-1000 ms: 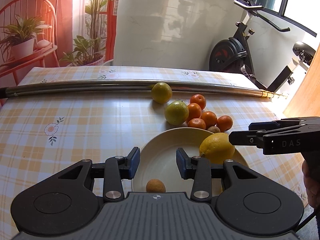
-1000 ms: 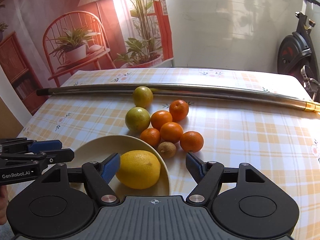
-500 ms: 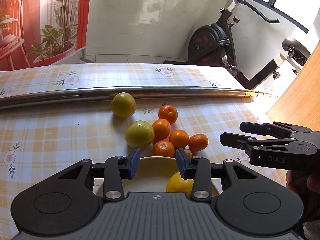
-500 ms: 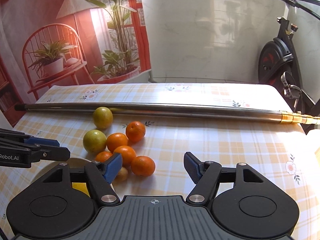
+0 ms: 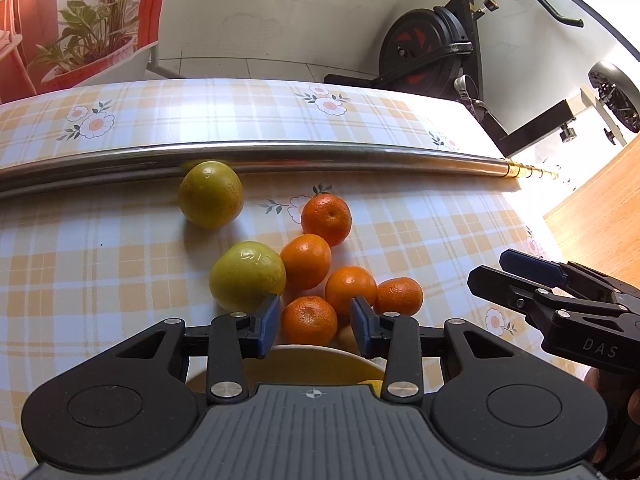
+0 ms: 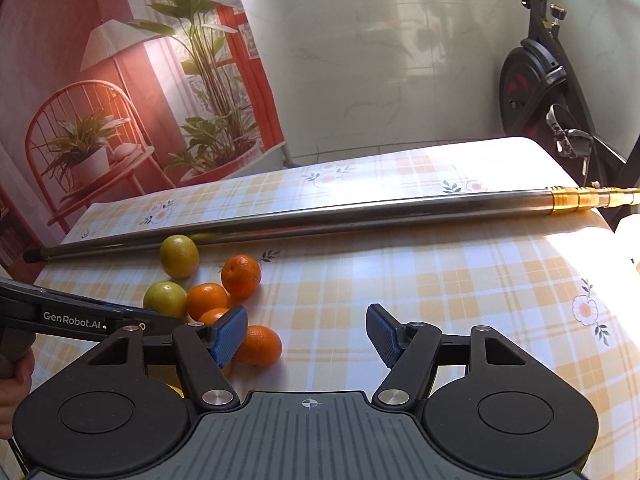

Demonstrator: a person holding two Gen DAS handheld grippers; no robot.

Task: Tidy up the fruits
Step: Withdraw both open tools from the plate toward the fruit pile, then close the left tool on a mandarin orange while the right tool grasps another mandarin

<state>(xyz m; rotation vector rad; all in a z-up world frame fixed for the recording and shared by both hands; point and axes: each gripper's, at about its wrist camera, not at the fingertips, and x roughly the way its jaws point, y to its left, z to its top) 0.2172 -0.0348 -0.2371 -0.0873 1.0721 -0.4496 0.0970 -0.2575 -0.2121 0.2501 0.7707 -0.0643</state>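
Several mandarins lie bunched on the checked tablecloth, the nearest mandarin (image 5: pixel 308 319) framed between the fingers of my open left gripper (image 5: pixel 313 319), which is empty. Two green-yellow citrus fruits sit to their left: one citrus (image 5: pixel 247 275) beside the cluster, another citrus (image 5: pixel 211 194) against the metal pole. The cream plate (image 5: pixel 304 366) shows only its rim under the left gripper, with a sliver of the lemon (image 5: pixel 368 384). My right gripper (image 6: pixel 306 334) is open and empty, over bare cloth to the right of the nearest mandarin (image 6: pixel 258 346). It also appears in the left wrist view as the right gripper (image 5: pixel 516 276).
A long steel pole (image 5: pixel 320 156) with a brass tip lies across the table behind the fruit. An exercise bike (image 5: pixel 436 48) stands beyond the far right corner. The table's right edge (image 6: pixel 616 240) drops off near the pole's tip. A hand (image 6: pixel 12 372) holds the left gripper.
Both grippers have moved forward from over the plate toward the fruit cluster. The lemon stays on the plate, now nearly hidden. The right gripper has swung to the right.
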